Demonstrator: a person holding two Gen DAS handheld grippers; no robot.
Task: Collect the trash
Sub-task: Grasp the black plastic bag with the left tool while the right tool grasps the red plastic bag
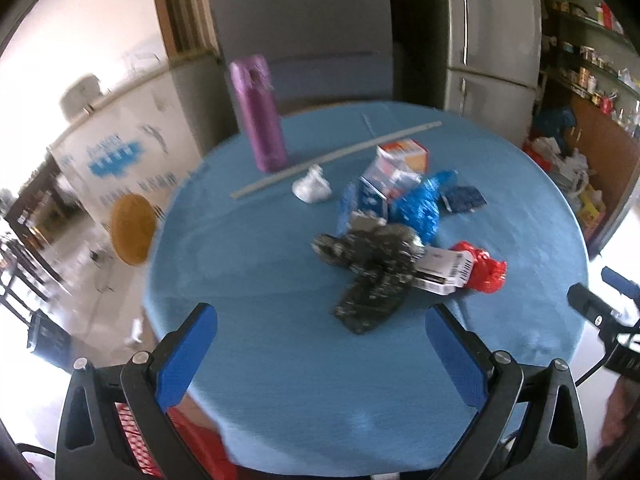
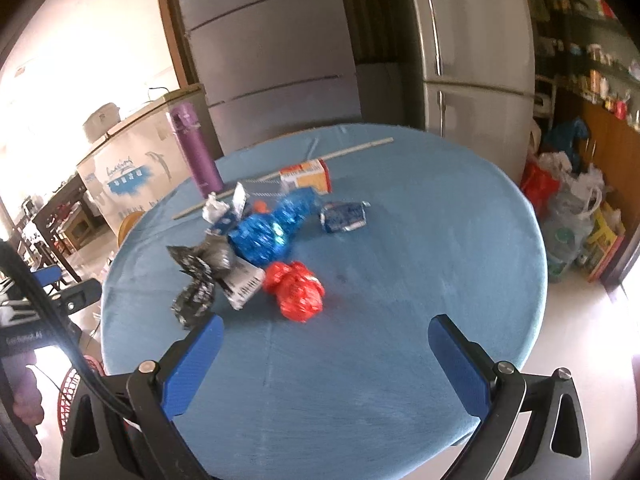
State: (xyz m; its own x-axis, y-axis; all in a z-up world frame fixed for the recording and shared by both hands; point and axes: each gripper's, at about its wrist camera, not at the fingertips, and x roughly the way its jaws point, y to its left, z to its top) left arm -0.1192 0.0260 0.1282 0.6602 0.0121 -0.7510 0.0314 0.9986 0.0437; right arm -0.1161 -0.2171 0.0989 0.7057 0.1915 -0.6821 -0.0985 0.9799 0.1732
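in your left wrist view, the left gripper (image 1: 320, 344) has its blue fingers (image 1: 188, 360) spread wide with nothing between them. they hang over the near part of the round blue table (image 1: 248, 264). there is lots of bare cloth in front of you and to the left, up to the curved edge. the trash sits in a heap past the middle: a black wrapper (image 1: 372, 272) nearest you, a white label (image 1: 440, 270) touching it, a red wrapper (image 1: 482, 266) at the right, a blue wrapper (image 1: 420, 206) and a carton (image 1: 404, 158) behind. a white crumpled bit (image 1: 312, 188) lies just beside a long thin stick (image 1: 340, 156). a purple bottle (image 1: 258, 114) stands upright near the far left edge. everything is blurry, so the printing cannot be read.

in your right wrist view, the right gripper (image 2: 326, 354) is also spread wide and empty. the red wrapper (image 2: 298, 290) is the closest, just ahead of you. the right half of the table (image 2: 440, 240) is bare. the black wrapper (image 2: 196, 280) lies near the left edge, partly behind your left finger.
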